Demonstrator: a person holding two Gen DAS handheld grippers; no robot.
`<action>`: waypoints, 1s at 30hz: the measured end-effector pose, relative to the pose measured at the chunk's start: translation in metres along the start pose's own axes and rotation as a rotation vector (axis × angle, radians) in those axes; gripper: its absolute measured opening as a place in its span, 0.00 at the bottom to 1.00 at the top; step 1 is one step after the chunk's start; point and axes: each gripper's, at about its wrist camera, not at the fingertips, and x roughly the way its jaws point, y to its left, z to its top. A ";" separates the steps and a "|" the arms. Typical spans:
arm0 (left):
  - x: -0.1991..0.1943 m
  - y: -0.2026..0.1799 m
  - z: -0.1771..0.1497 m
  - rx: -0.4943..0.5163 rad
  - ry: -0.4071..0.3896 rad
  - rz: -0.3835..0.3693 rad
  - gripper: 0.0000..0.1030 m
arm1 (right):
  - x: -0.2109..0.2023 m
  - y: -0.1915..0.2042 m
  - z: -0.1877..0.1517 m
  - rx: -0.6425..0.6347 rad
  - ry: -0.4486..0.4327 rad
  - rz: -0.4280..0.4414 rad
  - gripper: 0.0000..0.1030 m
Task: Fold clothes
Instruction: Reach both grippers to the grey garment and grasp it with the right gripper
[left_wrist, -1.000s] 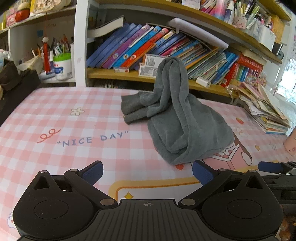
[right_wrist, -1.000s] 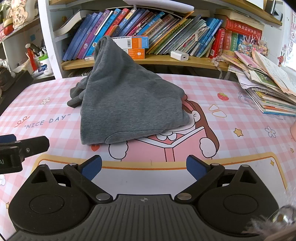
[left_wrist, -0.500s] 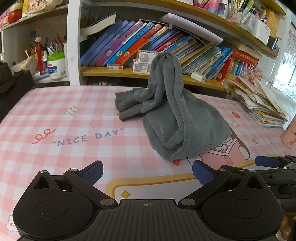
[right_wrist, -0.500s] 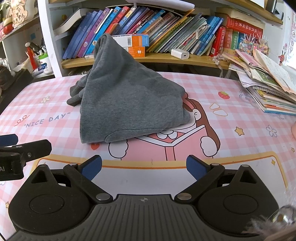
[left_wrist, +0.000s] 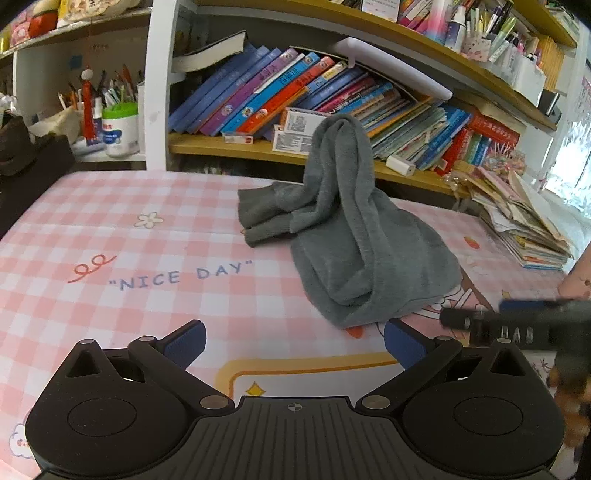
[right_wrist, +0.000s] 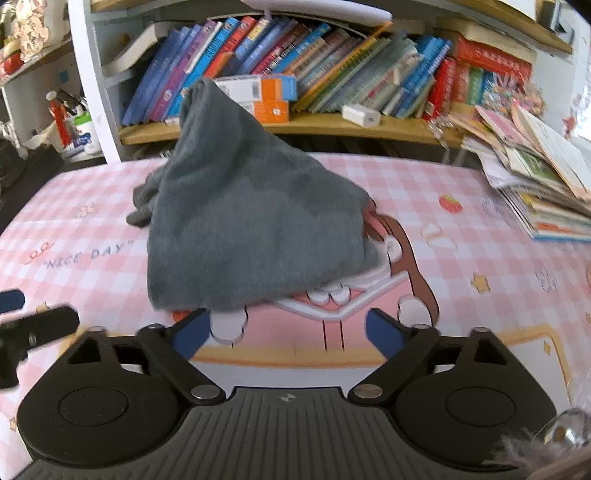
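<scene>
We close in: our right gripper has advanced to the grey garment's near hem mid-worktop; left gripper follows, both spread, nothing pinched yet.

Home study corner, likely a kid's room.
My view: table under a pink checked cartoon cover printed "NICE DAY", wooden bookshelf behind packed with leaning children's books, pen cups at left, messy stack of booklets on the right edge, stationery bottles on the upper shelf.
</scene>
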 end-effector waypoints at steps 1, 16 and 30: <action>0.000 0.002 0.000 -0.009 -0.002 0.001 1.00 | 0.001 0.001 0.005 -0.006 -0.007 0.011 0.77; -0.011 0.028 -0.007 -0.088 -0.017 0.064 1.00 | 0.045 0.035 0.102 -0.130 -0.096 0.141 0.53; -0.038 0.080 -0.019 -0.258 0.024 0.115 1.00 | 0.107 0.054 0.103 -0.085 0.134 0.146 0.06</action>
